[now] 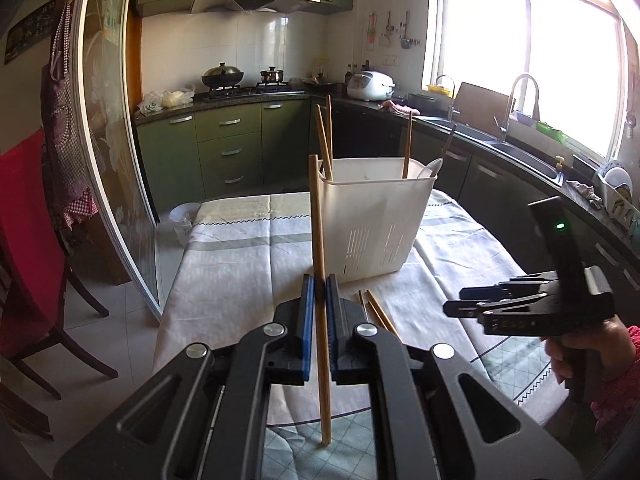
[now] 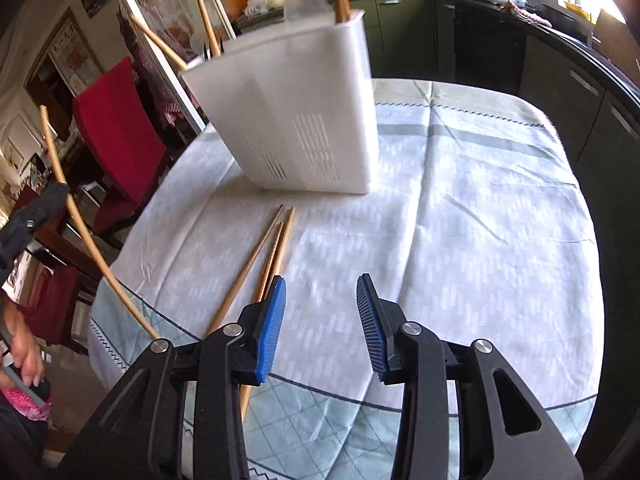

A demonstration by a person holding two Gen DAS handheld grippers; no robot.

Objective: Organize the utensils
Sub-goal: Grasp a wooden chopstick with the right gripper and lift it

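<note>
My left gripper [image 1: 319, 282] is shut on a single wooden chopstick [image 1: 320, 240], which stands nearly upright in front of the white slotted utensil holder [image 1: 376, 216]. Several chopsticks and a pale utensil lean inside that holder. My right gripper [image 2: 321, 288] is open above the tablecloth with nothing between its blue pads [image 2: 272, 320]. Three loose chopsticks [image 2: 256, 260] lie on the cloth just left of its left finger, one running under it. The holder [image 2: 296, 120] stands beyond them. From the left wrist view the right gripper [image 1: 454, 302] hovers at the right, a hand on its handle.
The table [image 2: 480, 208] is round, under a pale patterned cloth, and its near edge lies close under both grippers. A red-backed chair [image 1: 28, 248] stands at its left. Green cabinets, a stove and a sink counter [image 1: 500, 144] wrap behind and to the right. A small bin [image 1: 184, 220] sits on the floor.
</note>
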